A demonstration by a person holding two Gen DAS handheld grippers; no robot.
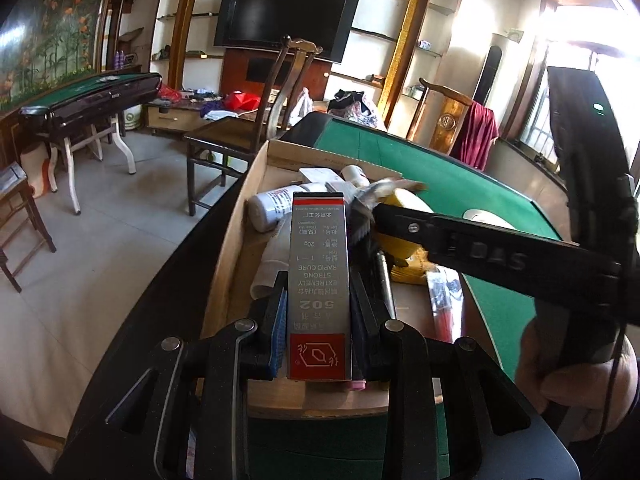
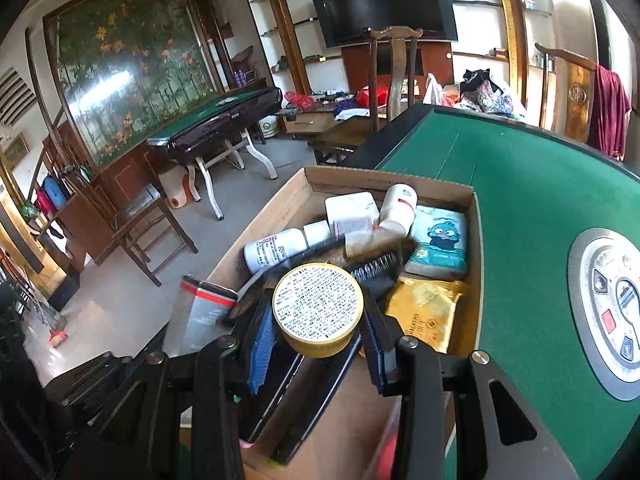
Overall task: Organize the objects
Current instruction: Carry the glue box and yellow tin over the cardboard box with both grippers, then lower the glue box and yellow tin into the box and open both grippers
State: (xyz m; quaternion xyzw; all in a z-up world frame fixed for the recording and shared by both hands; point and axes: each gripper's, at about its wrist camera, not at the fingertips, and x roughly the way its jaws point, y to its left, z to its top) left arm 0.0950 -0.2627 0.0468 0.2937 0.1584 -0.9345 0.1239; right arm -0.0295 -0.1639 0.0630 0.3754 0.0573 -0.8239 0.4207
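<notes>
Left claw (image 1: 318,320) is clamped on one grey glue box (image 1: 319,280), lower middle of frame, over the cardboard box (image 2: 296,196) on the green tabletop (image 2: 532,200). Right claw (image 2: 318,344) grips one yellow round tin (image 2: 318,312). Inside the box: two white bottles, one cartoon tissue pack (image 2: 438,244), one gold packet (image 2: 424,312).

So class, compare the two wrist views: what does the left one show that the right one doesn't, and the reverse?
Only the left view shows the grey box's printed face, gripped in the left claw. Only the right view shows the yellow tin's printed lid, the cartoon-face packet and the table's centre panel. Both show the cardboard box, the white bottle and the TV.
</notes>
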